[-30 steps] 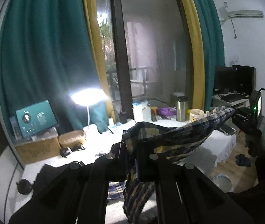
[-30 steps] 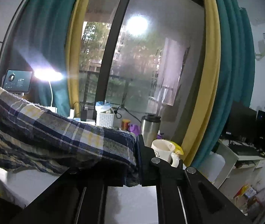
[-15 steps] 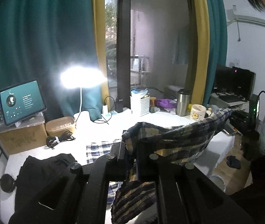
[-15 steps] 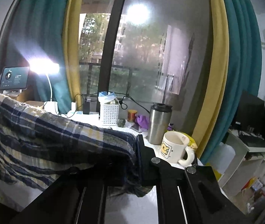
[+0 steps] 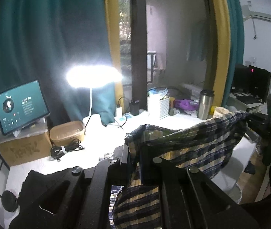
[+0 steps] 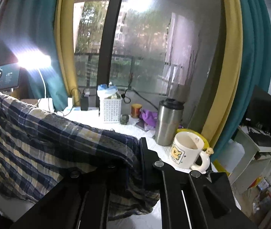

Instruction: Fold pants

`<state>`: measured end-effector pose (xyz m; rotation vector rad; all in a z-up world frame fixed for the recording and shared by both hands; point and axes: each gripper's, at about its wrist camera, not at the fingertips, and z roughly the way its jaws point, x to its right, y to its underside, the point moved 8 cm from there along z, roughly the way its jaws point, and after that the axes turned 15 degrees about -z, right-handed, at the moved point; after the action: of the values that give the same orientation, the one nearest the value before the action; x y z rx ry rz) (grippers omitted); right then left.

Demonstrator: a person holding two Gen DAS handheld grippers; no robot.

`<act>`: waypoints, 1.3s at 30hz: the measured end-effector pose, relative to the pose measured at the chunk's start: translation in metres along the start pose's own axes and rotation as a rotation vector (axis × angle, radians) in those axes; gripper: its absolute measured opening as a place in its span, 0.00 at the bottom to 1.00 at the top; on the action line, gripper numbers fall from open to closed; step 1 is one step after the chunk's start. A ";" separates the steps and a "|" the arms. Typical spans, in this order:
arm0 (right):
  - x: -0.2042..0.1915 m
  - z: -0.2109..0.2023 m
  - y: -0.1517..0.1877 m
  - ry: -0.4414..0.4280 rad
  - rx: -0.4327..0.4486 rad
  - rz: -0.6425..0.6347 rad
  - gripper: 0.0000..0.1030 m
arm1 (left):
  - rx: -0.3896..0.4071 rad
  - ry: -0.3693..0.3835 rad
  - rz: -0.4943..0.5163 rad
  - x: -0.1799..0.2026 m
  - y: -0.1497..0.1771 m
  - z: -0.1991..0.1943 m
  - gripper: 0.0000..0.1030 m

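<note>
Blue, yellow and white plaid pants [image 5: 188, 145] hang stretched in the air above the white table [image 5: 154, 122]. My left gripper [image 5: 134, 152] is shut on one end of the fabric, which bunches between its fingers and droops below. At the far right of the left wrist view the cloth runs to my right gripper [image 5: 249, 119]. In the right wrist view the right gripper [image 6: 136, 152] is shut on the other end of the pants [image 6: 46, 133], which stretch away to the left and sag over the table [image 6: 127, 131].
A cartoon mug [image 6: 188, 152], steel tumbler [image 6: 168, 121] and white basket [image 6: 110, 108] stand near the right gripper. A lit desk lamp [image 5: 93, 77], tablet [image 5: 21, 106], cardboard box [image 5: 23, 148], cables [image 5: 65, 149] and a black garment [image 5: 40, 183] occupy the table's left part.
Both grippers carried the stretched pants forward over the table. The lamp, tablet, mug and tumbler came closer, and the mug is right beside the right gripper.
</note>
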<state>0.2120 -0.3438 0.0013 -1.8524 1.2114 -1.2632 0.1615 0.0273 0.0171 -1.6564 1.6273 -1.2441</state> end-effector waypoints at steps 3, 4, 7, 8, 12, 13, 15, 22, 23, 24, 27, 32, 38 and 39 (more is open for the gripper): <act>-0.006 0.015 0.002 -0.023 -0.033 -0.005 0.09 | -0.041 -0.026 -0.019 -0.015 0.005 0.022 0.05; -0.009 0.021 0.003 -0.034 -0.045 -0.008 0.09 | -0.063 -0.041 -0.029 -0.021 0.009 0.032 0.05; -0.017 0.044 0.007 -0.061 -0.086 -0.019 0.09 | -0.117 -0.078 -0.040 -0.034 0.018 0.059 0.05; -0.018 0.051 0.008 -0.067 -0.095 -0.021 0.09 | -0.136 -0.091 -0.043 -0.039 0.022 0.069 0.05; -0.024 0.083 0.008 -0.087 -0.132 -0.030 0.09 | -0.191 -0.117 -0.060 -0.051 0.030 0.097 0.06; -0.025 0.090 0.009 -0.092 -0.142 -0.031 0.09 | -0.205 -0.125 -0.062 -0.055 0.032 0.105 0.06; -0.029 0.105 0.011 -0.103 -0.162 -0.029 0.09 | -0.235 -0.146 -0.062 -0.063 0.037 0.122 0.06; -0.047 0.158 0.017 -0.133 -0.241 -0.041 0.09 | -0.313 -0.181 -0.092 -0.090 0.047 0.170 0.07; -0.049 0.164 0.018 -0.132 -0.252 -0.045 0.09 | -0.323 -0.186 -0.101 -0.095 0.049 0.179 0.09; -0.050 0.171 0.019 -0.131 -0.265 -0.048 0.09 | -0.330 -0.189 -0.109 -0.098 0.051 0.185 0.09; -0.055 0.186 0.020 -0.139 -0.289 -0.052 0.09 | -0.358 -0.204 -0.135 -0.109 0.057 0.209 0.09; -0.062 0.211 0.028 -0.137 -0.353 -0.068 0.09 | -0.382 -0.246 -0.163 -0.128 0.067 0.238 0.29; -0.065 0.222 0.029 -0.136 -0.386 -0.076 0.10 | -0.348 -0.306 -0.215 -0.156 0.056 0.235 0.36; -0.066 0.221 0.028 -0.135 -0.386 -0.075 0.10 | -0.346 -0.303 -0.218 -0.157 0.055 0.232 0.36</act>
<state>0.3974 -0.3014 -0.1322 -2.2360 1.3953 -0.9712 0.3536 0.1129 -0.1757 -2.1628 1.5655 -0.7810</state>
